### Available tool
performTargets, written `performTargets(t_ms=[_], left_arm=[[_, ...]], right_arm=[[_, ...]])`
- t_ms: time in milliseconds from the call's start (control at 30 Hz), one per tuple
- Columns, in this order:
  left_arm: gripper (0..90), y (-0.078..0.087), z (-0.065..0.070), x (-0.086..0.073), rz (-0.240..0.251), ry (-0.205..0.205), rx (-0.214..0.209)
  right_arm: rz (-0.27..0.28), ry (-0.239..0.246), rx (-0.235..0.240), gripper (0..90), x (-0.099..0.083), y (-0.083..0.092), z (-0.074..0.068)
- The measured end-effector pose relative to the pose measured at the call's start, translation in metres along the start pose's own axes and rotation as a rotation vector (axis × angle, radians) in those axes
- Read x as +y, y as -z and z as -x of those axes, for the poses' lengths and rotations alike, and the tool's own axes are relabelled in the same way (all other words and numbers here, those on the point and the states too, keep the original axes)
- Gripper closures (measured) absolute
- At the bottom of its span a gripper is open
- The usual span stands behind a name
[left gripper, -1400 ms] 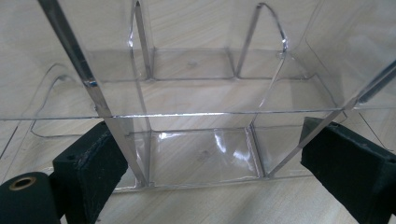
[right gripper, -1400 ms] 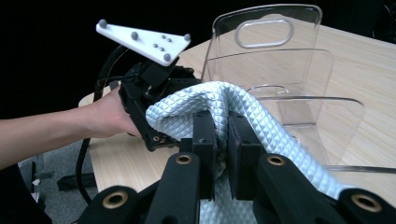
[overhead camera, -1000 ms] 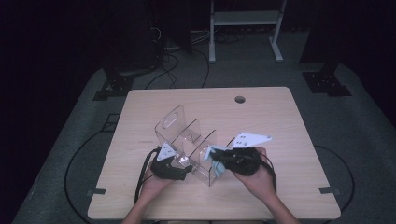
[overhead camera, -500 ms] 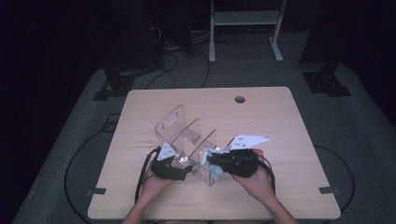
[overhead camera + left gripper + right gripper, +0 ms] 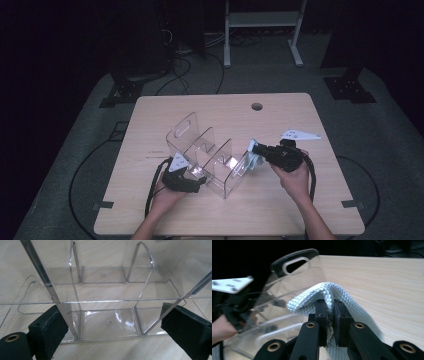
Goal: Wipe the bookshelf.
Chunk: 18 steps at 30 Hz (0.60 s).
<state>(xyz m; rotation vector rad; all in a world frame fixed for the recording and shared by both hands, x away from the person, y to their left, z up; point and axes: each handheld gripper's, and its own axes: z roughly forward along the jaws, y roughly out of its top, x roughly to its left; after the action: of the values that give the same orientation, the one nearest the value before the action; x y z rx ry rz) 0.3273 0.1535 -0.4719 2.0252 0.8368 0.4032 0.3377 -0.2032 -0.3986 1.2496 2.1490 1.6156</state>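
Holding a pale quilted cloth (image 5: 329,293) pinched in your right tongs (image 5: 256,155), you are at the right end of a clear acrylic organizer (image 5: 207,157) that stands near the middle of the wooden table (image 5: 300,210). Those tongs are clamped together on a fold of the cloth, which drapes over both sides of the jaws and hangs just beside the organizer's end wall. Your left tongs (image 5: 197,181) sit at the organizer's near left side, jaws spread apart around a corner of it; in the left gripper view the black pads (image 5: 50,327) flank the clear walls, and I cannot tell whether they press on them. To wipe well, steady the organizer with your left hand first, since it looks light and likely to slide. Then draw the cloth flat along the wall in slow strokes, keeping the hard jaws off the plastic.
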Motion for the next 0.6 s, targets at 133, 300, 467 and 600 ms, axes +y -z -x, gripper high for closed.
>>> performTargets(t_ms=[133,300,467,600], left_arm=[[7.9,0.000,0.000,-0.001,0.010,0.002,0.000],[7.8,-0.001,0.000,-0.001,0.012,0.006,-0.002],[7.8,-0.001,0.000,0.000,0.009,0.007,-0.003],[7.9,-0.001,-0.001,0.000,0.007,0.000,-0.003]], right_arm=[[-0.090,-0.053,-0.010,82.9,-0.021,-0.014,0.019],[-0.103,-0.089,0.034,82.8,-0.025,-0.018,0.027],[-0.098,-0.079,0.028,82.4,-0.026,-0.021,0.029],[-0.166,-0.105,0.025,82.7,-0.042,-0.034,0.038]])
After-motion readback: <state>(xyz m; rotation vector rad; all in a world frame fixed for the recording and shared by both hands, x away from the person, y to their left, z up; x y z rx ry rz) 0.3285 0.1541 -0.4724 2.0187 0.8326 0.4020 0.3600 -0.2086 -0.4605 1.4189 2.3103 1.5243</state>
